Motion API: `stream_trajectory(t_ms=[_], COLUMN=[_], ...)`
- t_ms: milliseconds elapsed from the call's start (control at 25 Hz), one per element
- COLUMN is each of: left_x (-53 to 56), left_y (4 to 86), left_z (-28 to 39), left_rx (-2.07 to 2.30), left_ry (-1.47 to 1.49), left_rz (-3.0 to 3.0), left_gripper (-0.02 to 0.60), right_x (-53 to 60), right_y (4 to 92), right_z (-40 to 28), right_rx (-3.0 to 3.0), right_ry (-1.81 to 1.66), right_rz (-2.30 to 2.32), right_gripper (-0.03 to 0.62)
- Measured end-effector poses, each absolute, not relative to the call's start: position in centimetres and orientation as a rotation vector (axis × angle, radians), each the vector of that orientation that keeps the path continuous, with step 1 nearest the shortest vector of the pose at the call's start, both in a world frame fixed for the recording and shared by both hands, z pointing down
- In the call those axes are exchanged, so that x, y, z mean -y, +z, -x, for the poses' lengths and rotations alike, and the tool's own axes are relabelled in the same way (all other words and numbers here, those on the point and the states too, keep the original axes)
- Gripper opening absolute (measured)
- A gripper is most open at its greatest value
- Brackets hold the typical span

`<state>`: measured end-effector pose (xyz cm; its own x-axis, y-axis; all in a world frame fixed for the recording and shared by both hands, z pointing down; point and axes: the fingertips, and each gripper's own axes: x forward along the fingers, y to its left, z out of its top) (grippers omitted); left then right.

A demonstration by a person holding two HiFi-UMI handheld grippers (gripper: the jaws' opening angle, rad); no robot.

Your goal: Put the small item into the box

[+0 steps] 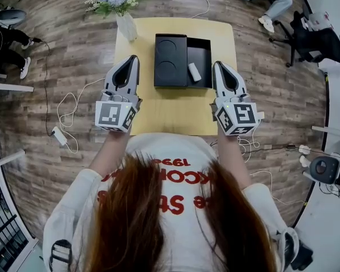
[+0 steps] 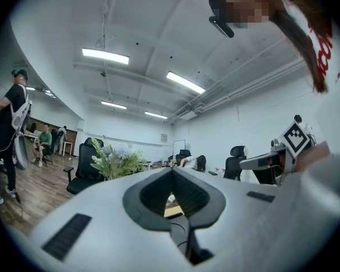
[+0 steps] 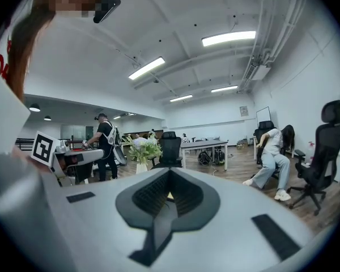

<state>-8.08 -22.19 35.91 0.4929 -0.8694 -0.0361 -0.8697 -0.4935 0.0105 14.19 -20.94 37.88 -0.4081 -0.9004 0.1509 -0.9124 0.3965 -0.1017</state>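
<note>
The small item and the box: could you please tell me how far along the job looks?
Done, it seems: the small white item lies inside the open black box on the table. In hand: nothing; the left gripper and right gripper hover over the table's near part, jaws together and empty. Left: little, perhaps closing the box, whose other half with two round recesses lies alongside.

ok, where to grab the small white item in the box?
Probably across its narrow sides at mid-length, from straight above: the small white item lies flat and slanted inside the open black box, whose walls block a level approach. Turn the right tongs to its slant.
</note>
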Motion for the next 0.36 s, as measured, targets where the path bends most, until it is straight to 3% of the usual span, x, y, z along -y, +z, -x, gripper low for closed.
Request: stream_trajectory(t_ms=[360], left_x=[22.26], left_y=[35.56], left_z=[8.09], left_rx=[-1.565], left_ry=[0.071], left_rz=[2.703], left_gripper=[0.006], right_x=[21.2], right_y=[37.27], right_z=[-13.96], right_rx=[2.57], right_ry=[0.236], right_rz=[-1.667], right_gripper=[0.005])
